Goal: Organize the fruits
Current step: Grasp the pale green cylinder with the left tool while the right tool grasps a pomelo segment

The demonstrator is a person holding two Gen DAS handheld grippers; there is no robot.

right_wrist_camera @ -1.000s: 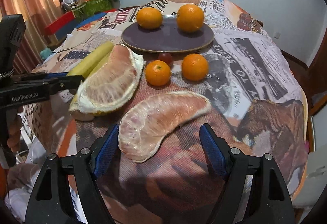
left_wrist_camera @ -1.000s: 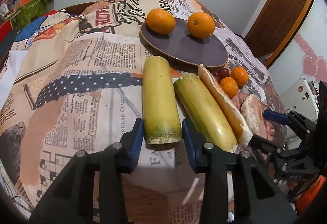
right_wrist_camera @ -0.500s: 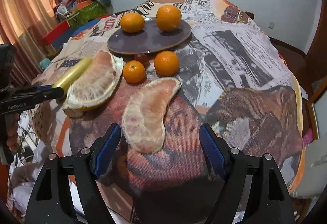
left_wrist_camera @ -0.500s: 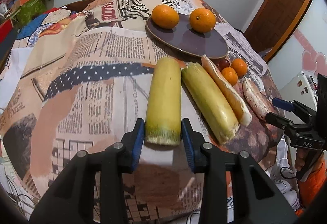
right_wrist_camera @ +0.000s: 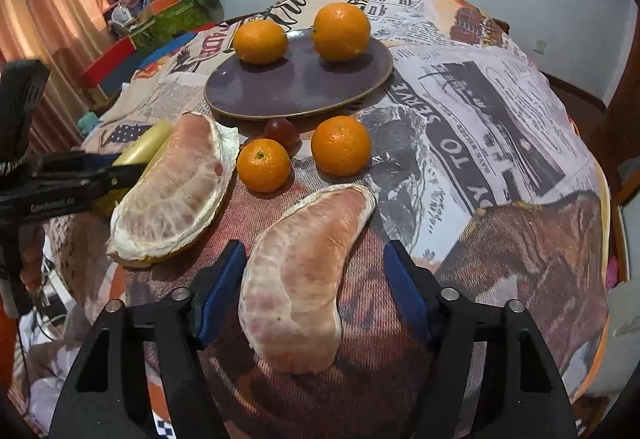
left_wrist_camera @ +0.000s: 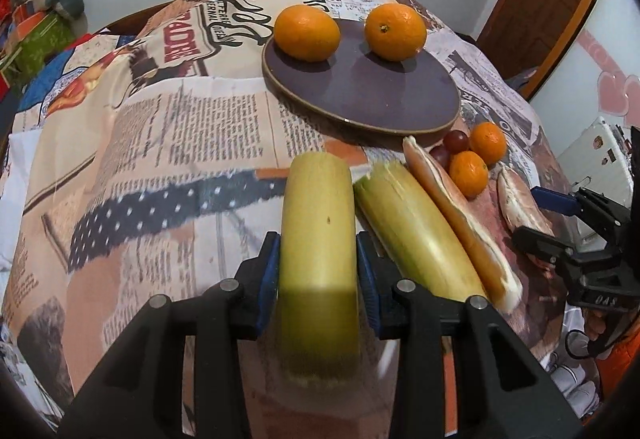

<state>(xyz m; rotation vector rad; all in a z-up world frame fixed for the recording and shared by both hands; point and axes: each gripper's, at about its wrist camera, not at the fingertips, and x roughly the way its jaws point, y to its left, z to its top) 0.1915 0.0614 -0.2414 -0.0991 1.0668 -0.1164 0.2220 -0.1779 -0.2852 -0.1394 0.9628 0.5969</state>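
**Left tool pinches cane; right tool straddles pomelo**

The left tool (left_wrist_camera: 318,267) pinches a cane piece (left_wrist_camera: 318,223) lengthwise for a stable hold. The right tool (right_wrist_camera: 316,291) is spread around a pomelo segment (right_wrist_camera: 304,275) on the tabletop (right_wrist_camera: 480,143), near the plate (right_wrist_camera: 300,87).

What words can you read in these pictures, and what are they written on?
"GenRobot.ai": black handle of the left gripper.
"TO SERVE": newspaper-print tablecloth, in big black letters.
"DAS": black body of the right gripper, appearing upside down.
Other big tablecloth headlines are cut off or bent; the small print is too blurred to read.
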